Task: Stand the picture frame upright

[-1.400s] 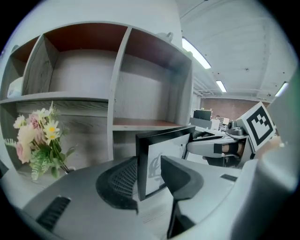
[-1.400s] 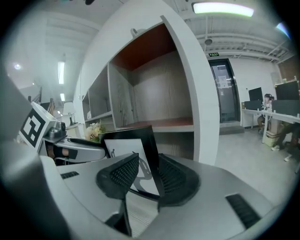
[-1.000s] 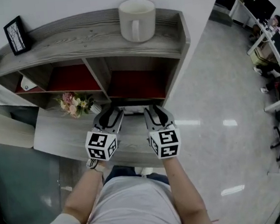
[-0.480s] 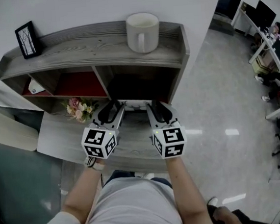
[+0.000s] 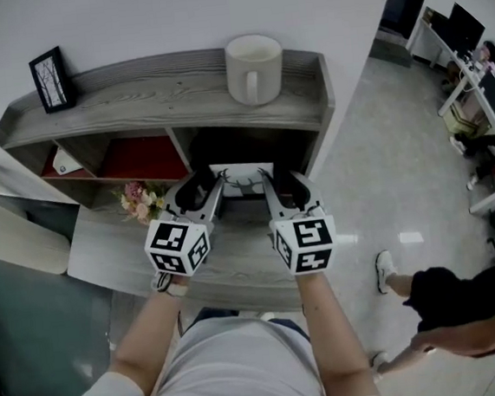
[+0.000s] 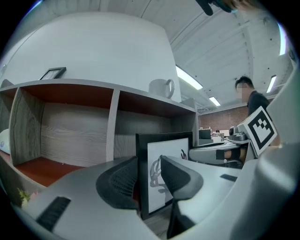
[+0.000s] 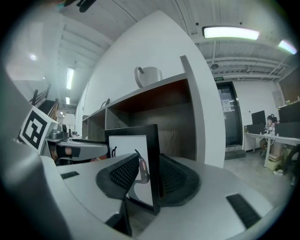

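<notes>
Both grippers have risen since a second back, picture frame with them, its face now showing. Head view: left gripper (image 5: 202, 193) and right gripper (image 5: 286, 189) hold the picture frame (image 5: 244, 176) at centre, before the shelf (image 5: 159, 88). Count: two grippers, two frames including the small frame (image 5: 51, 79) upper left, one mug (image 5: 254, 68), one flower bunch (image 5: 139, 199). Left gripper view: pads clamped on the frame's left border. Right gripper view: pads clamped on its right border. Best keep both grips level and seat the bottom edge flat before easing off.

Mug (image 5: 254, 68) stands on the shelf (image 5: 133, 92), picture frame (image 5: 242, 177) below it.
</notes>
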Motion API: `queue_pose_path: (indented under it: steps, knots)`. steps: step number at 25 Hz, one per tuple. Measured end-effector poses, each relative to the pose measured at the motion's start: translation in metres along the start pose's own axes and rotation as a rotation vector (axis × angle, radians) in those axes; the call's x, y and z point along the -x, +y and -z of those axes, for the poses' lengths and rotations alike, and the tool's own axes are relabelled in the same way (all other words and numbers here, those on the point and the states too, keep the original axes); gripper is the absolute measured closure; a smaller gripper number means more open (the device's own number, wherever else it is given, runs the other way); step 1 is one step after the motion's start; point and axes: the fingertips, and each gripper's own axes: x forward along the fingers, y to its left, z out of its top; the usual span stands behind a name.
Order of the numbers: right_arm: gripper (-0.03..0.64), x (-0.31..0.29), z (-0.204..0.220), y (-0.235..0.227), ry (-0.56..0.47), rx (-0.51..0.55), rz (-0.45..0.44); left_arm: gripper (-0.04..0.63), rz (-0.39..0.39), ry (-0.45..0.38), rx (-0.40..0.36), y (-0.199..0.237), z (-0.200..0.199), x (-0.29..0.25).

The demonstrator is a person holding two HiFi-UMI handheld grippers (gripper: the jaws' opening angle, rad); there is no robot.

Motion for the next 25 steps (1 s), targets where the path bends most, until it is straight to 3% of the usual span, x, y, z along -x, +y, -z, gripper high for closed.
queue_pose_path:
  steps: [14, 25]
  knots:
    - [0.479, -0.017, -0.017, -0.015, -0.048, -0.025, 0.056, 0.437, -0.002, -0.035, -0.001, 0.005, -0.019, -0.026]
    - [0.468, -0.033, -0.009, -0.023, -0.059, -0.043, 0.104, 0.437, -0.061, -0.043, -0.009, 0.012, -0.015, -0.046]
